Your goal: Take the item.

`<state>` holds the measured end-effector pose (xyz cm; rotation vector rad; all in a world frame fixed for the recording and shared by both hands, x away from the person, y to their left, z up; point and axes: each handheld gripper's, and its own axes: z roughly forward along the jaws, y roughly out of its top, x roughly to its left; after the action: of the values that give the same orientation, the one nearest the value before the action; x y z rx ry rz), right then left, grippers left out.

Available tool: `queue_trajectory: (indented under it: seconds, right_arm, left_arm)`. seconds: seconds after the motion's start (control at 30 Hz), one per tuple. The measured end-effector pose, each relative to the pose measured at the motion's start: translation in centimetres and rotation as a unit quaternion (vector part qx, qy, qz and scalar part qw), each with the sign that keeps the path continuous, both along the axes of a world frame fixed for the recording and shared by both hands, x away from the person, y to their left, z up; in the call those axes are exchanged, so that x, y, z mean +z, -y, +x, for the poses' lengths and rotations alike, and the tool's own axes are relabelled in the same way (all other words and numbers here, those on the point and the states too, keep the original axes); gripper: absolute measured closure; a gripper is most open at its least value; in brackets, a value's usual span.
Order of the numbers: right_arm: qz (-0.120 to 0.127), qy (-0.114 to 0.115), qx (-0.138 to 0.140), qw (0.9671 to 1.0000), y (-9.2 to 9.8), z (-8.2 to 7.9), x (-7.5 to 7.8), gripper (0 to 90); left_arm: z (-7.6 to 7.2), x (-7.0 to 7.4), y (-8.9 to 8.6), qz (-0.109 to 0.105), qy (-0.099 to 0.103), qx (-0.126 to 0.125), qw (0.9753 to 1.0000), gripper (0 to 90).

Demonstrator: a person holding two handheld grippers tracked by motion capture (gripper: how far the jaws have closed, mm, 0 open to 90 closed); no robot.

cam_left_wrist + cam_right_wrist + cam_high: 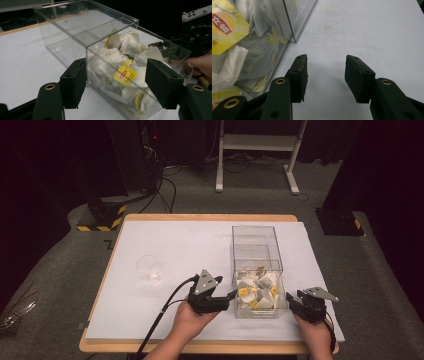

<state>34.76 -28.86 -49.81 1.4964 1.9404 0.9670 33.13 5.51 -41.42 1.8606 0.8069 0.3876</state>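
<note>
Both jaws of the left gripper (116,82) stand apart, framing a near corner of the clear box (257,270) of tea bags (120,65) without touching it. Right gripper (325,75) sits released, empty, just beside the box's right wall on the white table (170,245).

Looks like a lab or test room to me: black curtains all round, a white-covered tabletop (150,240) on grey carpet, hazard-striped stand feet (102,217), loose cables (165,190) and a white frame (260,150) behind.
</note>
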Motion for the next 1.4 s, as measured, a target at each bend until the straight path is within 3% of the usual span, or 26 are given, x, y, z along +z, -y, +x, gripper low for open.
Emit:
queue_trajectory:
  seconds: [0.33, 0.7, 0.77, 0.97, 1.4]
  right_arm:
    - [0.001, -0.001, 0.000, 1.0000, 0.0, 0.0, 0.0, 53.3]
    - [0.002, -0.001, 0.001, 1.0000, 0.1, 0.0, 0.0, 53.4]
    - [0.002, -0.001, 0.000, 1.0000, 0.0, 0.0, 0.0, 53.3]
    - [0.004, -0.001, 0.001, 1.0000, 0.1, 0.0, 0.0, 53.3]
    - [0.004, 0.000, -0.001, 1.0000, 0.1, 0.0, 0.0, 53.0]
  left_arm:
    - [0.2, -0.2, 3.0, 0.009, -0.007, -0.030, 0.9995, 36.1]
    - [0.1, -1.1, 6.0, 0.057, -0.006, -0.057, 0.9967, 46.9]
    - [0.1, -1.4, 6.6, 0.075, -0.004, -0.060, 0.9954, 49.2]
    - [0.0, -2.0, 7.1, 0.101, -0.002, -0.062, 0.9930, 56.0]
    - [0.0, -2.4, 7.2, 0.111, -0.005, -0.058, 0.9921, 73.8]
